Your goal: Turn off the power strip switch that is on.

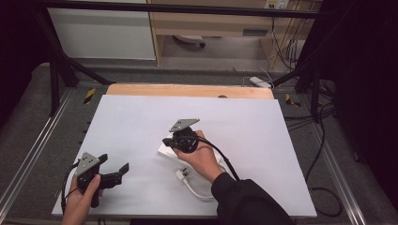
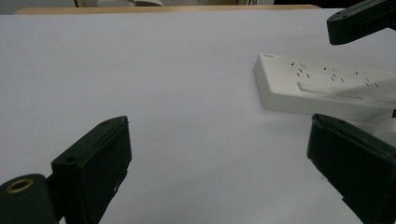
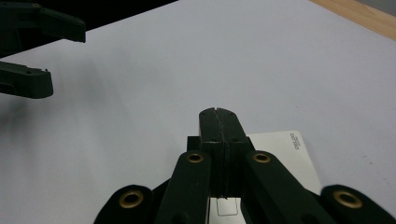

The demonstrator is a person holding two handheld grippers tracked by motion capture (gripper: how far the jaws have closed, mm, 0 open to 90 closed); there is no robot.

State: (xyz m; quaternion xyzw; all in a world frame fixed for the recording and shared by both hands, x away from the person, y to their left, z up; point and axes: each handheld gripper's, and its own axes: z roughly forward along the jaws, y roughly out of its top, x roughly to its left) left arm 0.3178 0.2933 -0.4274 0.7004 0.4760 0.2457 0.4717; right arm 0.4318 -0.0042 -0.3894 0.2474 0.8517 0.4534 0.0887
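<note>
Scene: a person at a white-covered table holds a hand-held gripper in each hand.
Power strip: a white multi-socket power strip lies flat near the middle of the table, at about 1 o'clock from the left hand-held gripper.
Cord: its white cord loops off toward 5 o'clock, ending in a plug near the person's right forearm.
Left hand-held gripper: the left hand-held gripper sits near the table's 7 o'clock corner, jaws spread wide, holding nothing, well apart from the strip.
Right hand-held gripper: the right hand-held gripper has its jaws pressed together with nothing between them, poised directly over the strip; whether the tips touch it I cannot tell.
Handling: I judge the strip a stiff, hollow plastic bar, fairly light, smooth and somewhat slippery; the trailing cord will tug as it moves.
Where to grip: probably across the narrow width, on the two long sides, near the middle for balance.
Long axis: in the high view it runs roughly 10 o'clock to 4 o'clock.
Facing: socket face up, cord end toward 4 o'clock.
</note>
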